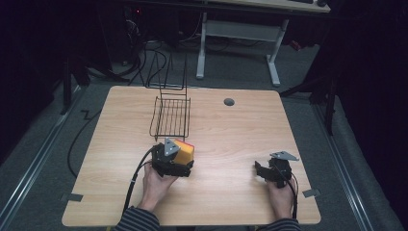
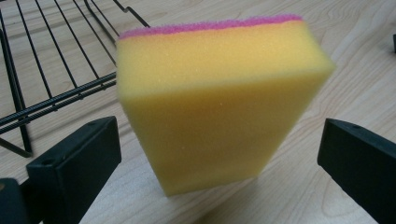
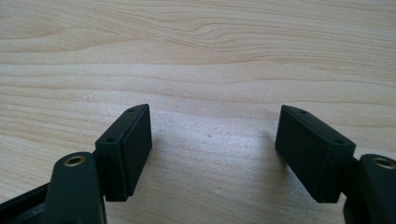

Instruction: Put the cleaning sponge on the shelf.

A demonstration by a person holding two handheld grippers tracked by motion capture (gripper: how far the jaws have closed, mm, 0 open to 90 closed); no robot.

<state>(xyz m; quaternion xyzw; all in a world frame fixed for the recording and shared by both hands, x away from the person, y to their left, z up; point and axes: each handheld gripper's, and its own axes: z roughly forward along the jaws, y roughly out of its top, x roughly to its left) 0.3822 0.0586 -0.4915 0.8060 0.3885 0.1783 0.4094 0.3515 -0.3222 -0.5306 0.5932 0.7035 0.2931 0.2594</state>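
High view: a light wooden tabletop [image 1: 226,139] carries a black wire rack [image 1: 170,117] left of centre toward the far edge, with an upright wire back rising at its far end. Near to the rack, the left hand [image 1: 156,185] holds the left gripper [image 1: 180,161] close to a yellow sponge [image 1: 184,152] with a pink scouring layer. The sponge stands on the tabletop just on the near side of the rack's near rim.

In the left gripper view the sponge [image 2: 219,102] stands on edge, slightly tilted, its pink layer on the far face. The two black jaws sit spread wide on either side of it, with clear gaps to the foam, so they are released and grasp nothing. The rack's wires [image 2: 56,70] show at the far left.

To the right, well apart from the sponge, the right hand [image 1: 281,195] holds the right gripper [image 1: 269,171] low over bare wood near the tabletop's near right part. A small round grey grommet [image 1: 229,102] sits toward the far edge. In the right gripper view the right gripper's [image 3: 212,149] jaws stand spread apart over wood grain, with nothing between them.
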